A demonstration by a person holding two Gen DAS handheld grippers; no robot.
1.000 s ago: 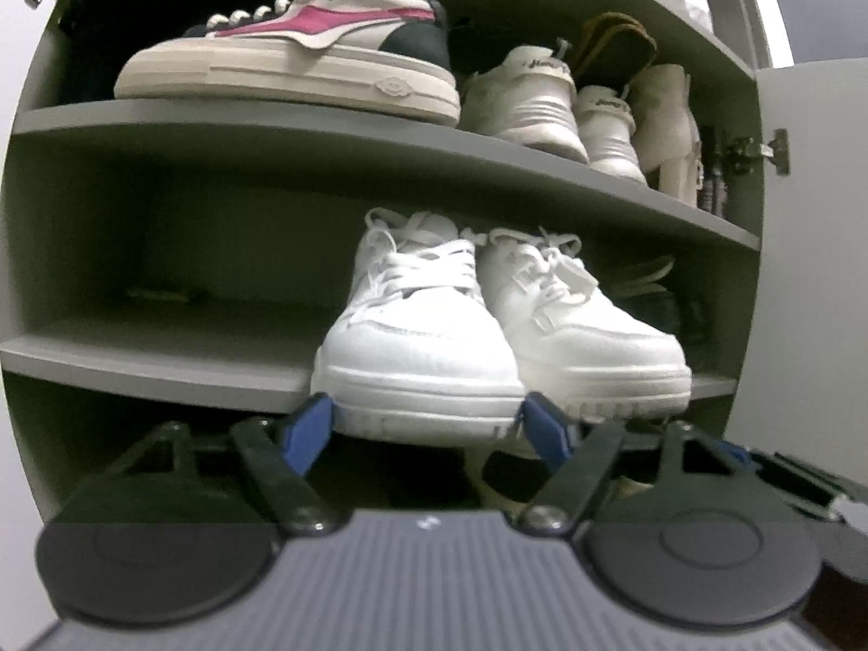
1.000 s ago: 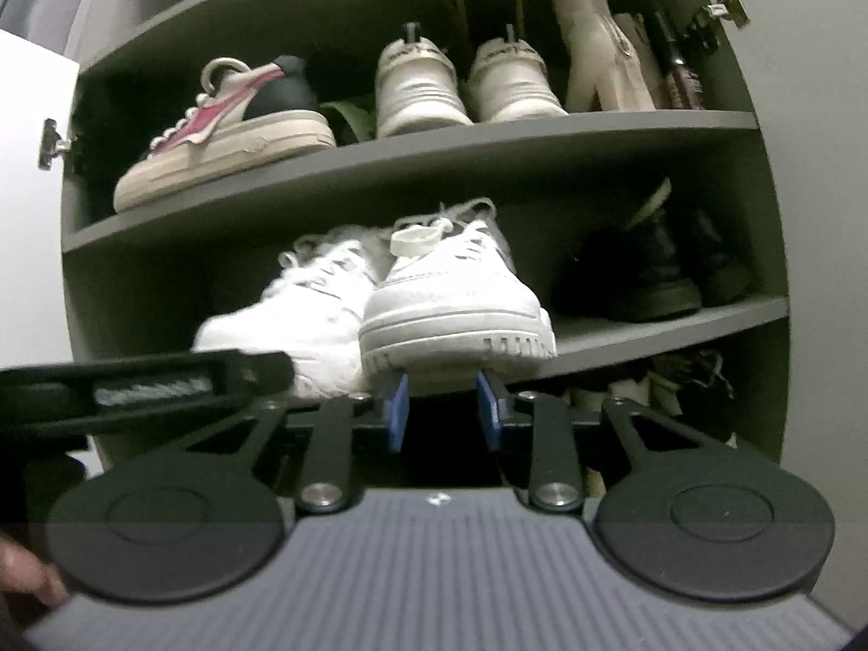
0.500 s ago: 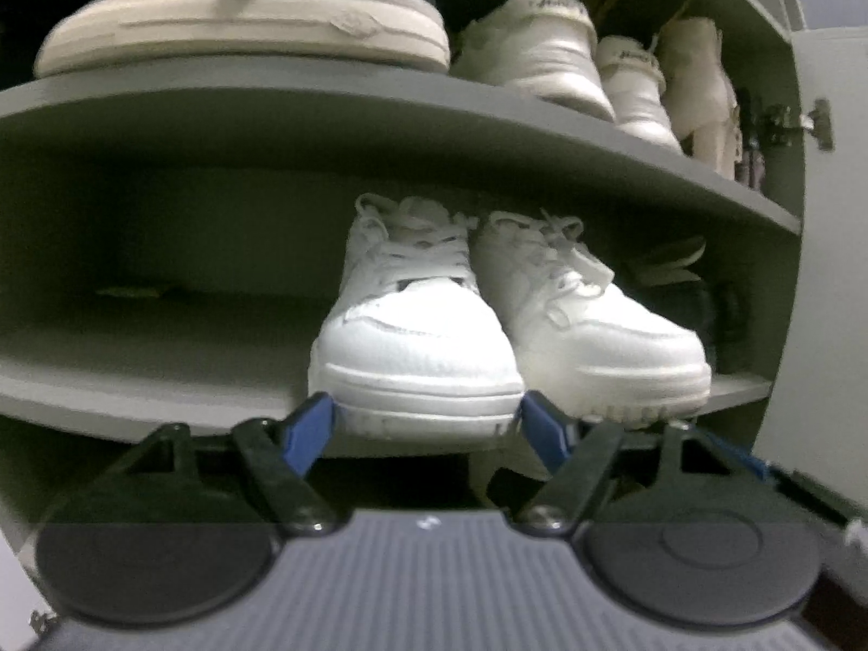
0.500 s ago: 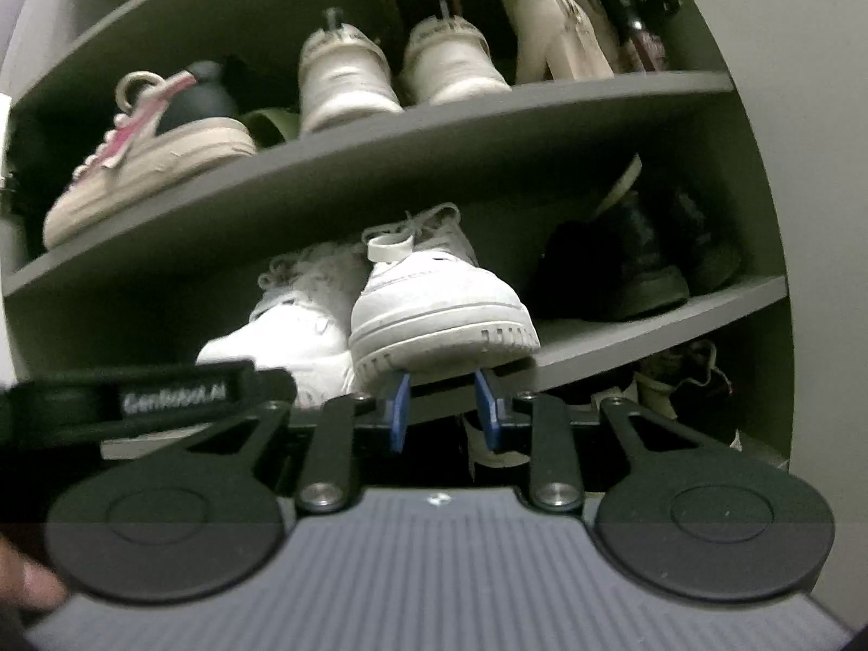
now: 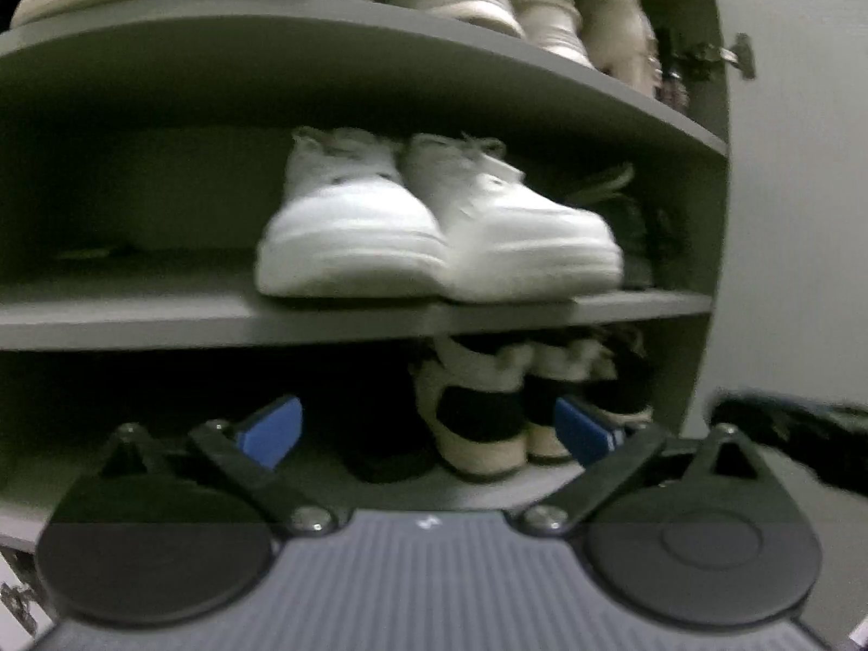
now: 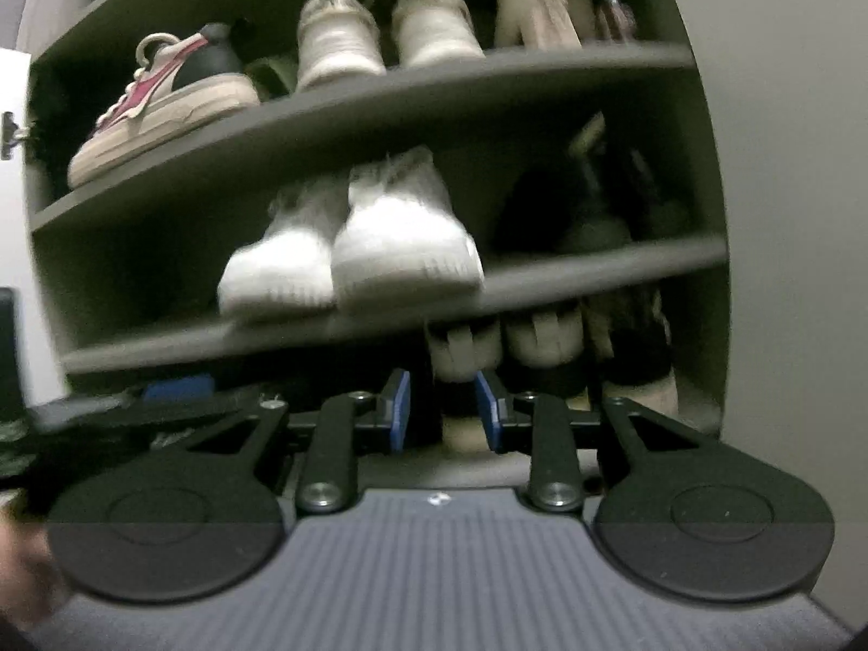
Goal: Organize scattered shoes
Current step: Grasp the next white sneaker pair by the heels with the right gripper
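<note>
Left gripper (image 5: 428, 428) jaws opening wide with nothing between them, right gripper (image 6: 442, 409) jaws narrow and empty, white sneakers (image 5: 434, 233) paired side by side on the middle shelf (image 5: 163, 320), more shoes above and below.

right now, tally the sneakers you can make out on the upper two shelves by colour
white sneakers: 2
cream sneakers, heels out: 2
pink-striped sneaker: 1
total: 5
dark shoes beside the white pair: too blurred to count
</note>
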